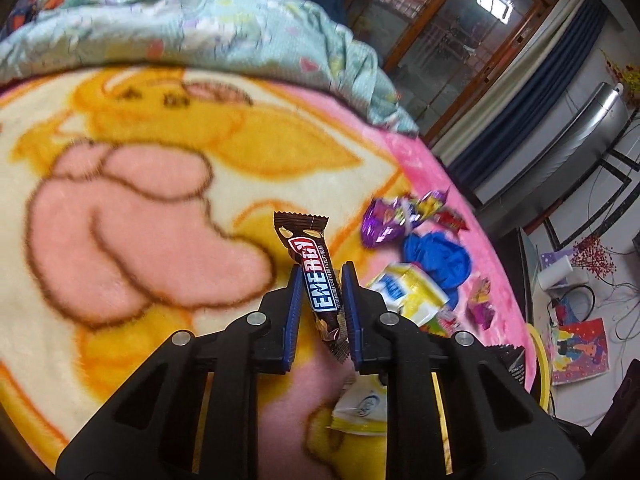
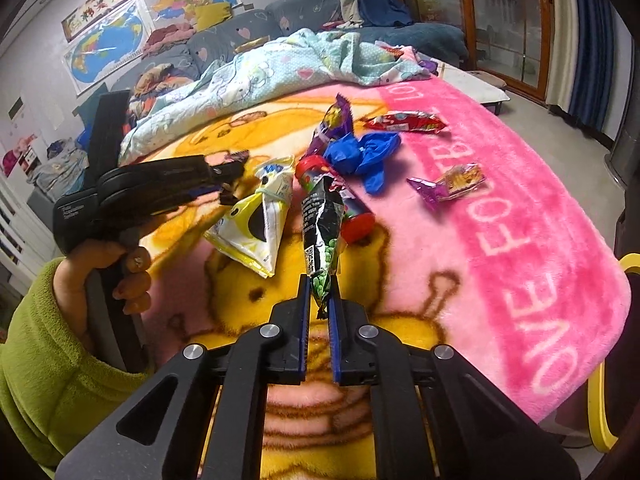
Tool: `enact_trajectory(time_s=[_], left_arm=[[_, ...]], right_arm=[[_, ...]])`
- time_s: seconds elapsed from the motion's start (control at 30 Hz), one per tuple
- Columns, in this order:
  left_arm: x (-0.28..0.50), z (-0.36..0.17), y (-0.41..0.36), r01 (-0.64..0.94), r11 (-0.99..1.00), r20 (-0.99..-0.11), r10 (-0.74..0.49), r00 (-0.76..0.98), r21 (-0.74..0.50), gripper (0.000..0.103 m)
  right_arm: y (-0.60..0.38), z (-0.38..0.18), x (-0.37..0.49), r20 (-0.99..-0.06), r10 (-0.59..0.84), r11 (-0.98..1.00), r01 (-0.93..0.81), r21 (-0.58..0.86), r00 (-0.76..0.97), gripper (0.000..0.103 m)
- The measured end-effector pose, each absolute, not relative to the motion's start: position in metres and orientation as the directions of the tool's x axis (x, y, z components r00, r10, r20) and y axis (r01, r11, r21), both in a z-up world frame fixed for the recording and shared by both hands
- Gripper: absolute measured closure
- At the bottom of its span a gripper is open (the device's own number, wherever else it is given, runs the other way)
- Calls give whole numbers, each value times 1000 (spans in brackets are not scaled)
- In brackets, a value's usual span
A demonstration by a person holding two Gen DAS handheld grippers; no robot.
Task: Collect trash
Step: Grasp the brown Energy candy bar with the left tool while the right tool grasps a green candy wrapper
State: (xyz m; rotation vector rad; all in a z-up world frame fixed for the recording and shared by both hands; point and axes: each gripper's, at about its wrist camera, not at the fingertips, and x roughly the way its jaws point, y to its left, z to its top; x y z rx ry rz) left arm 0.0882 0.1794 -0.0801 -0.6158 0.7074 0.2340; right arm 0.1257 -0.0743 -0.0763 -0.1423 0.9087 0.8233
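My left gripper (image 1: 322,270) is shut on a brown "ENERGY" bar wrapper (image 1: 308,248), which stands up between the blue pads above the blanket. In the right wrist view that left gripper (image 2: 228,178) shows at the left, held by a hand in a green sleeve. My right gripper (image 2: 320,284) is shut on the lower end of a black and green pea snack bag (image 2: 322,220). More trash lies on the blanket: a yellow-white packet (image 2: 256,224), a crumpled blue bag (image 2: 360,152), a purple wrapper (image 2: 334,124), a red wrapper (image 2: 404,122) and a purple-orange wrapper (image 2: 452,182).
A pink and yellow cartoon blanket (image 2: 520,240) covers the bed, with a pale blue quilt (image 2: 260,72) bunched at the far side. A red tube (image 2: 356,220) lies behind the pea bag. A yellow rim (image 2: 600,400) shows past the bed's right edge.
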Motion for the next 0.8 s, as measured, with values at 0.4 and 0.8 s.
enact_trajectory(time_s=[0.4, 0.8], left_arm=[[85, -32, 131, -246, 875, -577, -45, 816, -417, 89], [85, -20, 82, -126, 911, -551, -125, 825, -394, 89]], right_arm=[[-108, -51, 137, -703, 575, 738, -635, 226, 418, 95], [-145, -32, 144, -671, 558, 784, -577, 231, 489, 95]])
